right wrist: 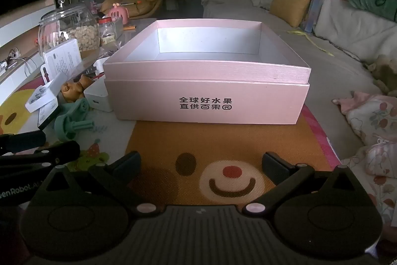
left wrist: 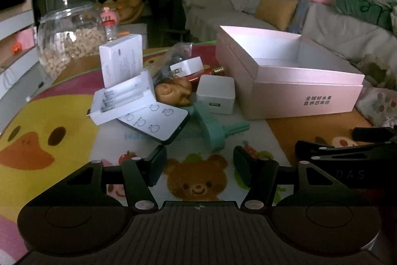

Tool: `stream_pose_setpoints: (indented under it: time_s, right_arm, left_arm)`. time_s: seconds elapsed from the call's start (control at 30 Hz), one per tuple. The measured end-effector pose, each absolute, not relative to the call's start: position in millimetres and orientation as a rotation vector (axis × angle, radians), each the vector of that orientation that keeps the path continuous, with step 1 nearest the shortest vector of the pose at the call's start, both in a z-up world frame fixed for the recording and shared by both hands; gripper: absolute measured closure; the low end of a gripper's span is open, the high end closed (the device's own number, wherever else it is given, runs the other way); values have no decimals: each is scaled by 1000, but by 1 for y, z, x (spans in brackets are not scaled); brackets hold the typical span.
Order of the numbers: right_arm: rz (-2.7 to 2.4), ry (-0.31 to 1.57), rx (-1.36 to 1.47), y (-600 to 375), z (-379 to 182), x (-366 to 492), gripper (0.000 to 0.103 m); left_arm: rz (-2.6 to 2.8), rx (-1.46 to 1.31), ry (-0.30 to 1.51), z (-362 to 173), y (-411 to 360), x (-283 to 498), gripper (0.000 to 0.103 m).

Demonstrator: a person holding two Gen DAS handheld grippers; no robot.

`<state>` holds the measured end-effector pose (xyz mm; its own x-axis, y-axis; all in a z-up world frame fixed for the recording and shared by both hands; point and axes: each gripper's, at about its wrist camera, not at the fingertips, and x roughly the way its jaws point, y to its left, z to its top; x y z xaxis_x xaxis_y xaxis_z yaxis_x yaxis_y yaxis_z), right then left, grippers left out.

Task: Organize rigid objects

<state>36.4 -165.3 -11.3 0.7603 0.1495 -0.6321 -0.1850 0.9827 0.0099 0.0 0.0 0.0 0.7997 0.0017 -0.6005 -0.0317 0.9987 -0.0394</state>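
An open pink box (left wrist: 285, 81) stands on the cartoon mat, empty inside; it fills the middle of the right wrist view (right wrist: 206, 91). Left of it lies a pile: a white battery case (left wrist: 124, 96) with its lid up, a flat white remote (left wrist: 156, 123), a brown figurine (left wrist: 173, 91), a white cube charger (left wrist: 215, 93), a white plug adapter (left wrist: 188, 66) and a teal plastic piece (left wrist: 213, 131). My left gripper (left wrist: 199, 165) is open and empty, just short of the teal piece. My right gripper (right wrist: 202, 163) is open and empty, in front of the box.
A glass jar of nuts (left wrist: 69, 41) stands behind the pile, with a small red-capped bottle (left wrist: 110, 29) beside it. A sofa with cushions (left wrist: 273, 9) runs along the far right. Patterned fabric (right wrist: 372, 121) lies right of the box.
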Motion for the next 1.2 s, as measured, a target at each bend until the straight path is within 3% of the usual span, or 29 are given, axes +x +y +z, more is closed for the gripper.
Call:
stream_pose_setpoints:
  time_s: [1.2]
  right_arm:
    - [183, 684, -52, -165, -11, 37, 0]
  left_arm:
    - [12, -62, 642, 0, -2, 1, 39]
